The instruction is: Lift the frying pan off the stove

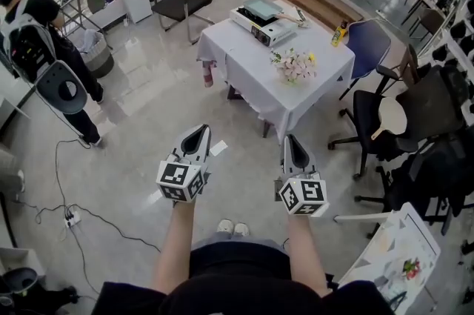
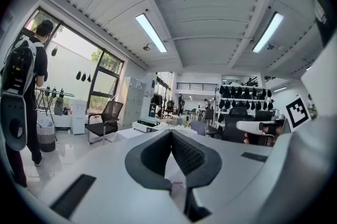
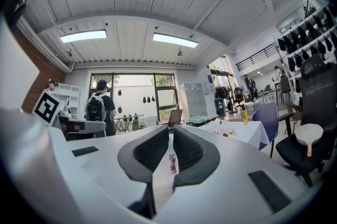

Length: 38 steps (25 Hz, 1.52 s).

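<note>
Holding level, side by side | left hand-held gripper [image 1: 198, 134] clenched, empty | right hand-held gripper [image 1: 292, 143] clenched, empty | pale square frying pan [image 1: 261, 7] atop white portable stove [image 1: 261, 30], white-clothed worktop [image 1: 244, 65], well apart from both

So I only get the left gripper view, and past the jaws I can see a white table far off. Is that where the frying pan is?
Observer: Yes. The head view shows the frying pan sitting on a portable stove at the far end of that table.
Operator: And the right gripper, is it holding anything?
Observer: No. The right gripper view shows its jaws together with nothing between them.
Operator: Are the two anywhere near the pan?
Observer: Not by the head view. The left gripper and the right one both hang over open floor, short of the table's near edge.
</note>
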Available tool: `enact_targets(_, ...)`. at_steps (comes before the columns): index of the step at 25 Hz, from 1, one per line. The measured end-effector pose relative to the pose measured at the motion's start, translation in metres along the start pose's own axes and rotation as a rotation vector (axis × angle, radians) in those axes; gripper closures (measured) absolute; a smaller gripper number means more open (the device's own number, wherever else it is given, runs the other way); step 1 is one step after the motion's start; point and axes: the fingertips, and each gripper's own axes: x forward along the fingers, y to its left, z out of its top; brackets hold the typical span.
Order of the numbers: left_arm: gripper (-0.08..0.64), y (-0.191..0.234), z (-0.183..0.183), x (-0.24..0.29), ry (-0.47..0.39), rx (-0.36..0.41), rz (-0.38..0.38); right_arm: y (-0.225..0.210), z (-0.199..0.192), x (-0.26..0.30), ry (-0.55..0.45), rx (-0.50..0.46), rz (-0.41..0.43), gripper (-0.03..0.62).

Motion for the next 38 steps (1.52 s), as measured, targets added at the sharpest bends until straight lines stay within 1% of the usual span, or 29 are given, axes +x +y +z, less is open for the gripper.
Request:
enact_targets(3, 0.541, 0.002, -0.002, -0.001, 0.007, -0.004, 0.004, 0.004, 0.002, 0.002, -0.005, 0.002, 0.023, 0.564)
enact_targets(7, 0.541, 0.006, -0.008, 0.002, 0.019, -0.009, 0.004, 0.007, 0.000, 0.006, -0.005, 0.009, 0.043, 0.485)
enact_targets(14, 0.541, 0.020, -0.013, 0.009, 0.028, -0.018, 0.005, 0.007, -0.006, 0.019, -0.006, 0.025, 0.064, 0.405)
enact_targets(20, 0.541, 0.046, -0.006, 0.017, 0.005, -0.013, 0.007, 0.006, -0.004, 0.042, -0.019, 0.024, 0.058, 0.387)
enact_targets(23, 0.541, 0.056, -0.009, 0.021, 0.003, -0.007, 0.008, 0.003, -0.006, 0.051, -0.028, 0.025, 0.048, 0.383)
enact_targets(30, 0.541, 0.090, -0.009, 0.026, 0.000, -0.016, 0.040, -0.003, 0.003, 0.078, -0.057, 0.026, 0.035, 0.383)
enact_targets(34, 0.541, 0.113, -0.007, 0.038, -0.008, -0.020, 0.060, -0.006, 0.009, 0.106, -0.065, 0.011, 0.041, 0.383)
enact_targets(38, 0.541, 0.141, -0.003, 0.065, -0.018, -0.014, 0.073, -0.008, 0.010, 0.147, -0.067, -0.015, 0.057, 0.383)
